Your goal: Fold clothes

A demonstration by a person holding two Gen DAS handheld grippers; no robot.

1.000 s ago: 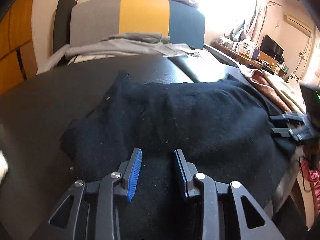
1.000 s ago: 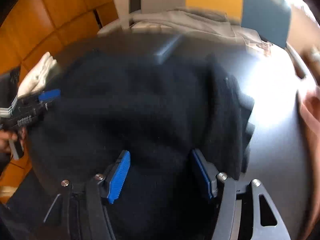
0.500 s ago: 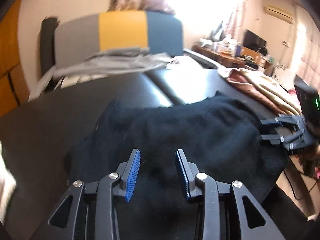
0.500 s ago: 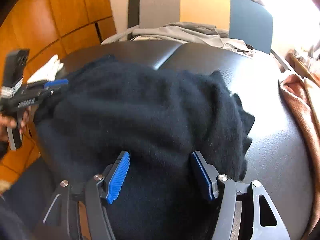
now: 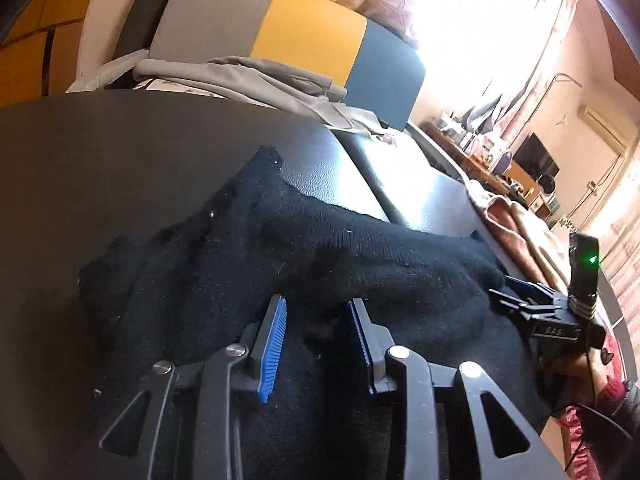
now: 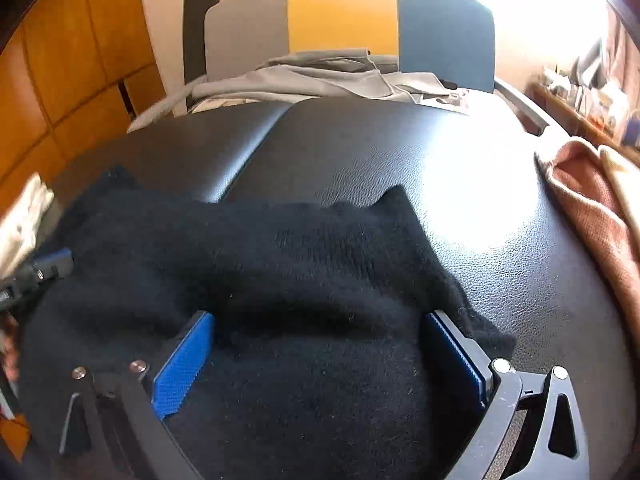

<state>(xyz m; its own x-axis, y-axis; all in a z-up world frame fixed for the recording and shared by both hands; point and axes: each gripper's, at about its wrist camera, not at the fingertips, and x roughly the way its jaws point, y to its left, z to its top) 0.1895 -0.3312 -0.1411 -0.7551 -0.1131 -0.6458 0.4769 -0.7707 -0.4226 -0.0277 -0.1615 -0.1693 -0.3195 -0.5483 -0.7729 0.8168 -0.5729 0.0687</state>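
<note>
Black knit garment [image 6: 304, 264] lying crosswise, right gripper [image 6: 320, 354] opening astride it, left gripper [image 5: 318, 344] seemingly unclenched

Near edge of black sweater [image 6: 304, 280] cut off by bottom of frame in both views; its shape there not readable. Part of black cushion [image 6: 400, 152] hidden under it. Left gripper [image 6: 44, 268] only partly seen at left border of right wrist view, blurred. Pale cloth [image 6: 24, 216] on that border smeared, kind not told. Person's hand [image 5: 576, 372] under right gripper [image 5: 520, 300] mostly hidden by its body. Items on far shelf [image 5: 492, 160] too small to name. Window [image 5: 480, 20] washed out.
</note>
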